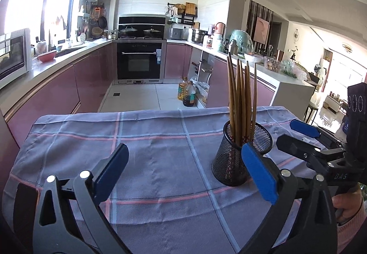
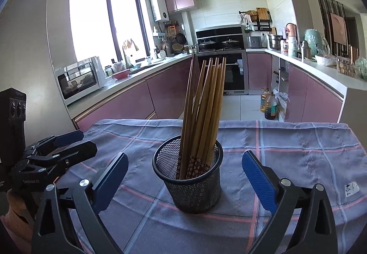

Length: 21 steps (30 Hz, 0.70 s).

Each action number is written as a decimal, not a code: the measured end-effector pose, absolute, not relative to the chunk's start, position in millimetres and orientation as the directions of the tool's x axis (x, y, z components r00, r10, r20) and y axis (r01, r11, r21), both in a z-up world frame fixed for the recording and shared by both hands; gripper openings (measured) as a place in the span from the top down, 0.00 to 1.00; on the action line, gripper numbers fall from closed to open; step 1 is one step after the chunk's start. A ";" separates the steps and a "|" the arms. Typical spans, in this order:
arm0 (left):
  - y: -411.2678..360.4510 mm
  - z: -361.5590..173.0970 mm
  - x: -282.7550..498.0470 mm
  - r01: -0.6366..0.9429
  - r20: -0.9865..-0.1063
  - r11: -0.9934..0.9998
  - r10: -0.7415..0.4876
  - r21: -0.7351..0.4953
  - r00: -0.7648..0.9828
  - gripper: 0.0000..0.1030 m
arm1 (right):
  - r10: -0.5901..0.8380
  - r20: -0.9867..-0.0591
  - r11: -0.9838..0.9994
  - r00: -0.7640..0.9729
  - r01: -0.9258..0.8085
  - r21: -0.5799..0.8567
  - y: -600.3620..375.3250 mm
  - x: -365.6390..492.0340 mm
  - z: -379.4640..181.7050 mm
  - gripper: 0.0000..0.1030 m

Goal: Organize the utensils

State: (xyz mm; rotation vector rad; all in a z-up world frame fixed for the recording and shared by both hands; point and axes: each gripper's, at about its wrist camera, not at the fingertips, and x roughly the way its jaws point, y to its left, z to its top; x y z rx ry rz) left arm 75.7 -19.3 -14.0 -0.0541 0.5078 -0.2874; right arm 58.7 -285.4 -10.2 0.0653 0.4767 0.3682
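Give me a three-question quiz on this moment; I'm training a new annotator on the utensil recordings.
1. True or false: the chopsticks lie flat on the cloth.
2. Which holds the chopsticks? A) a glass jar B) a black mesh cup C) a ceramic mug
3. Fill in: the fingers of the right gripper stand ____, one on each side of the mesh cup, without touching it.

Key:
1. False: they stand in the cup, leaning together.
2. B.
3. Open. The left gripper is open too, with only cloth between its fingers.
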 end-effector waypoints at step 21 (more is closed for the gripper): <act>0.6 -7.2 9.5 0.094 -0.241 0.994 -0.105 -0.059 0.965 0.06 | 0.199 -0.258 0.979 0.945 -0.204 0.007 -265.5 6.6 -9.8 0.07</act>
